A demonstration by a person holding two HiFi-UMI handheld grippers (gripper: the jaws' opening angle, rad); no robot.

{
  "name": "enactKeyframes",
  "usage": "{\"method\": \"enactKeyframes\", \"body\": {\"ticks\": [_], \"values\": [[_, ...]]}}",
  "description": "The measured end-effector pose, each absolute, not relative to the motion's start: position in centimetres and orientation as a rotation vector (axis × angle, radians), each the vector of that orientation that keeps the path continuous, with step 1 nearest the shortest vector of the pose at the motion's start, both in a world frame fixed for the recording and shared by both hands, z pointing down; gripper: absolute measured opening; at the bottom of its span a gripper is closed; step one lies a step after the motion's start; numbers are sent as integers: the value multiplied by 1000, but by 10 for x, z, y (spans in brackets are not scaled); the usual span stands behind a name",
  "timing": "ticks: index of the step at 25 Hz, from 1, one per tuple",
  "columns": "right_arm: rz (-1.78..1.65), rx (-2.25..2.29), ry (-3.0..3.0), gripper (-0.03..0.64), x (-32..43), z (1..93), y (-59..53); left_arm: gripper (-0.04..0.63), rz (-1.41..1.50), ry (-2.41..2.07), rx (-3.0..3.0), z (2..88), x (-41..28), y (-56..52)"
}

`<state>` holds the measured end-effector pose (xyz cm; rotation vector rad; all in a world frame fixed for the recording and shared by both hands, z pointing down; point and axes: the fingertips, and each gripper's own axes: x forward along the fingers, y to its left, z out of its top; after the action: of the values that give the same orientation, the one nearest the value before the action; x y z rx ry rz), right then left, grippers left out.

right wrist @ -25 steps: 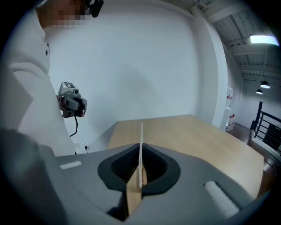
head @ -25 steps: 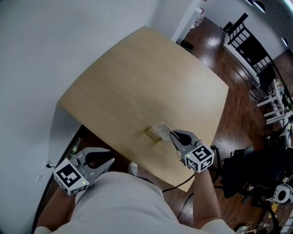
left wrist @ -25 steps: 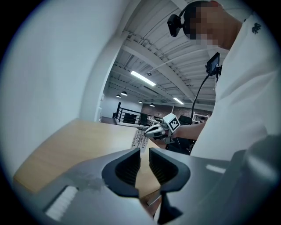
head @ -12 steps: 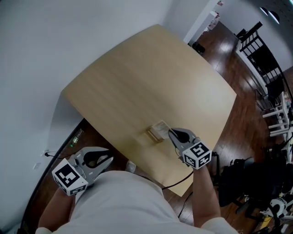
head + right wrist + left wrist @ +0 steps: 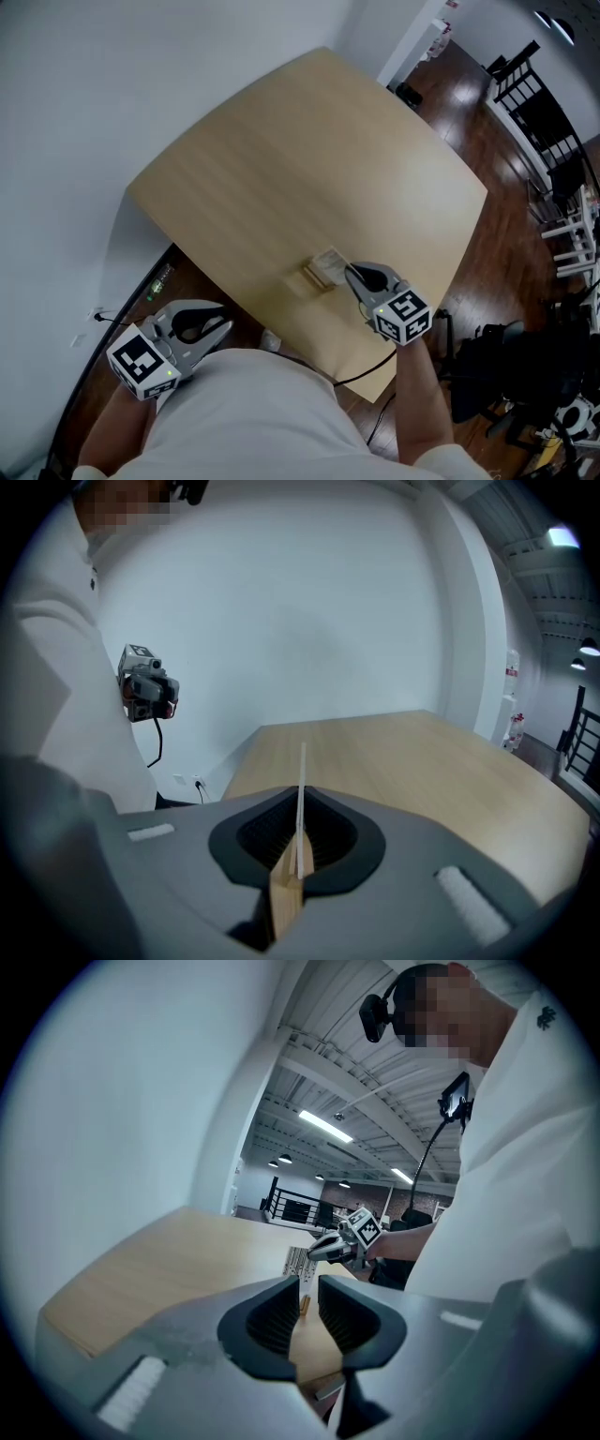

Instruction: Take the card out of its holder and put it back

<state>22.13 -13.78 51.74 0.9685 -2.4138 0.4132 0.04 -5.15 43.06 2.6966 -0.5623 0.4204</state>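
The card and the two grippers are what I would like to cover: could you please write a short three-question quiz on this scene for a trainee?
1. True or false: the left gripper is gripping the card.
2. Multiple choice: what is between the jaws of the right gripper? A) the card, seen edge-on B) nothing C) a pen
3. Fill in: the small wooden holder stands on the light wooden ____, near the edge closest to the person.

Key: 1 false: it hangs off to the side, jaws slightly apart with nothing between them. 2 A. 3 table.
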Motion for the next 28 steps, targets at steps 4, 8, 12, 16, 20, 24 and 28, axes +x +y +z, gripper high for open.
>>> {"method": "enactKeyframes", "body": {"ticks": [4, 8, 12, 16, 20, 24, 28], "values": [[424, 979, -2407, 20, 221, 524, -138, 71, 424, -550, 2704, 431, 2, -55], [429, 974, -2391, 20, 219, 536, -138, 71, 431, -542, 2705, 429, 1, -56], [450, 961, -2377, 21, 217, 555, -137, 71, 443, -541, 2701, 430, -1, -55], [468, 964, -2373, 21, 217, 563, -137, 71, 452, -539, 2694, 431, -6, -56], [477, 960, -2357, 21, 219, 573, -136, 71, 458, -537, 2694, 431, -9, -58], [492, 987, -2349, 22, 222, 576, -137, 71, 451, -529, 2700, 430, -15, -61], [483, 1037, -2305, 29, 222, 576, -137, 71, 451, -510, 2707, 427, -27, -59]]}}
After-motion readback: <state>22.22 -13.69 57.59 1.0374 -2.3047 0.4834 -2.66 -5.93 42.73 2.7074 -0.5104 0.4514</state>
